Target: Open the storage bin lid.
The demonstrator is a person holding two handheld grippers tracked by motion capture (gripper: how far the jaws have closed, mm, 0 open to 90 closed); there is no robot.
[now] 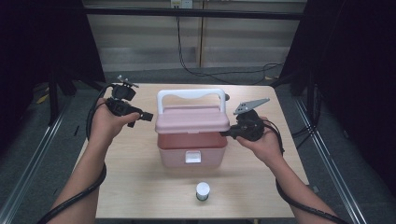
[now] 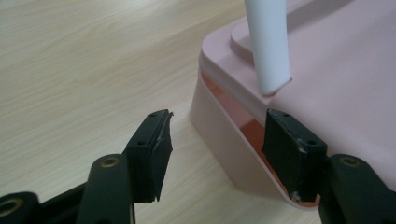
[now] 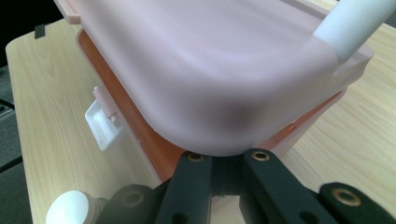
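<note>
Right tongs (image 1: 227, 133): closed on the right edge of the lid (image 1: 192, 119), the jaws drawn together at the rim. In the right gripper view the jaws meet under the lid's rounded corner. The lid sits raised above the box (image 1: 190, 150), with a gap that shows the orange inner wall.

Left tongs (image 1: 148, 116): open and gripping nothing. They are held just left of the lid, level with its left edge. In the left gripper view one jaw stands over bare desk (image 2: 84, 60) and the other stands at the left end of the box, close to the gap under the lid; whether it touches cannot be told. No object lies between the jaws.

Box: pink, at the centre of the desk, between the two tongs. A white handle (image 1: 191, 94) stands upright on the lid. A white latch (image 1: 192, 157) sits on the near wall of the box.

Bottle (image 1: 202, 191): small, with a white cap. It stands on the desk near the front edge, just right of centre and apart from the box.
</note>
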